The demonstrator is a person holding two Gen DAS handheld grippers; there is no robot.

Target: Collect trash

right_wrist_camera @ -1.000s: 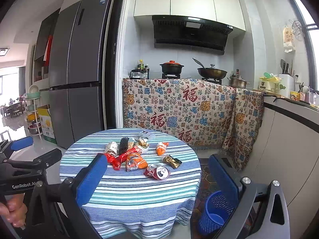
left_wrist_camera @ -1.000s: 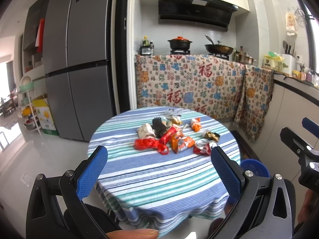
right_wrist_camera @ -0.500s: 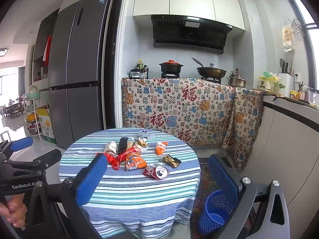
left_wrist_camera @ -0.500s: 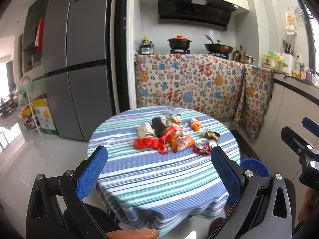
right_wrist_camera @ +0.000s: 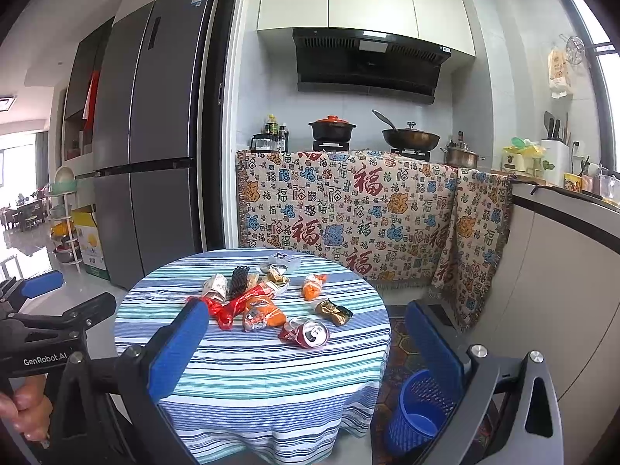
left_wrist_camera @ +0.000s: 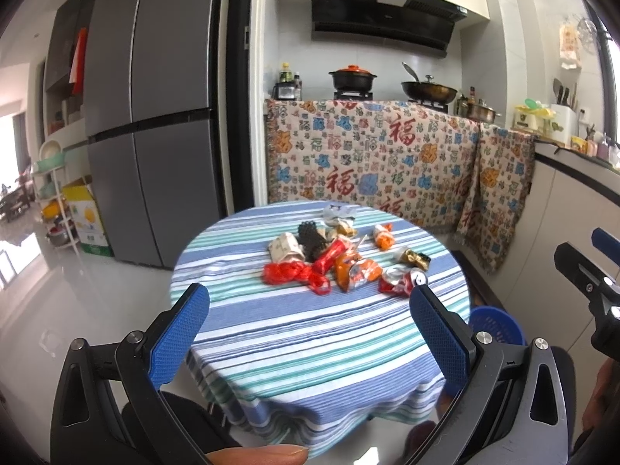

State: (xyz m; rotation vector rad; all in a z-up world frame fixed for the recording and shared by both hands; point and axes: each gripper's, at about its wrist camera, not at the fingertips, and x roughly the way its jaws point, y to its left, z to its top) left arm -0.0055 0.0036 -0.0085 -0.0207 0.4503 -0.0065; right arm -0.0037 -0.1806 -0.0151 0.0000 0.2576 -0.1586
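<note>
Lying beyond both open claws (left_wrist_camera: 310, 327) (right_wrist_camera: 306, 343): trash (left_wrist_camera: 337, 261).

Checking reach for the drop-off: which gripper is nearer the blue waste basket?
Right. The right gripper hangs almost above the blue waste basket; the left gripper is farther off, on the table's other side.

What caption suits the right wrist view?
Open right tool faces a striped table strewn with trash, blue basket beside it.
</note>
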